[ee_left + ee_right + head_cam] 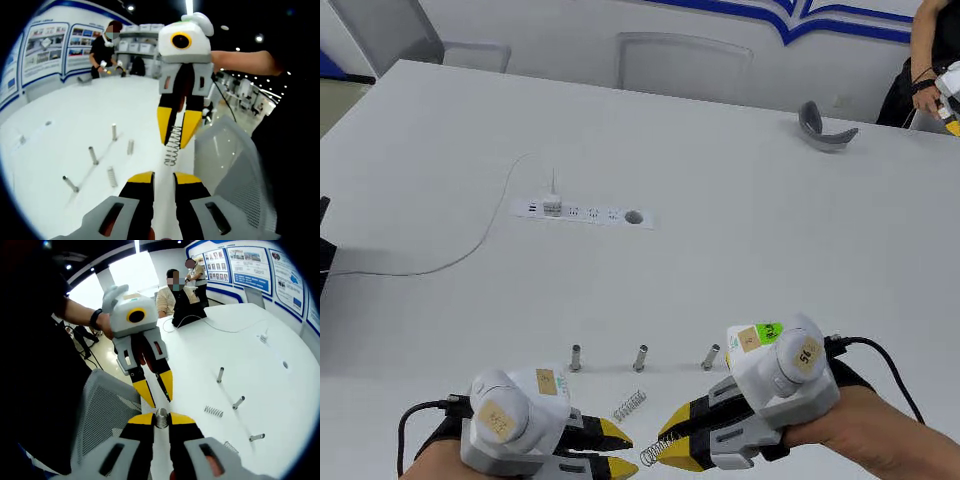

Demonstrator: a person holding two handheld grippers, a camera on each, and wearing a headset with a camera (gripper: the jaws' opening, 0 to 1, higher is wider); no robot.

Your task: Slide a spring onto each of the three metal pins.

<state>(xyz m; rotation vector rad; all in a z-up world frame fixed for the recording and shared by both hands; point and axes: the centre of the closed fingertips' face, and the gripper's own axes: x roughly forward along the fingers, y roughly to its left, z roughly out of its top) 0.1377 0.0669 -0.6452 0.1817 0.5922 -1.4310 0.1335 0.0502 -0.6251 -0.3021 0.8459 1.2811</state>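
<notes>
Three metal pins (640, 357) stand upright in a row on the white surface (770, 240). Nearer the person, the right tongs (161, 420) are clamped on a spring (172, 145), just in front of the left tongs (164, 179), whose jaws stand apart. A loose spring (630, 405) lies near the pins.

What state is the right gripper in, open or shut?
Shut on a small coiled metal spring: the yellow-tipped right gripper pinches its end between both fingers.
</notes>
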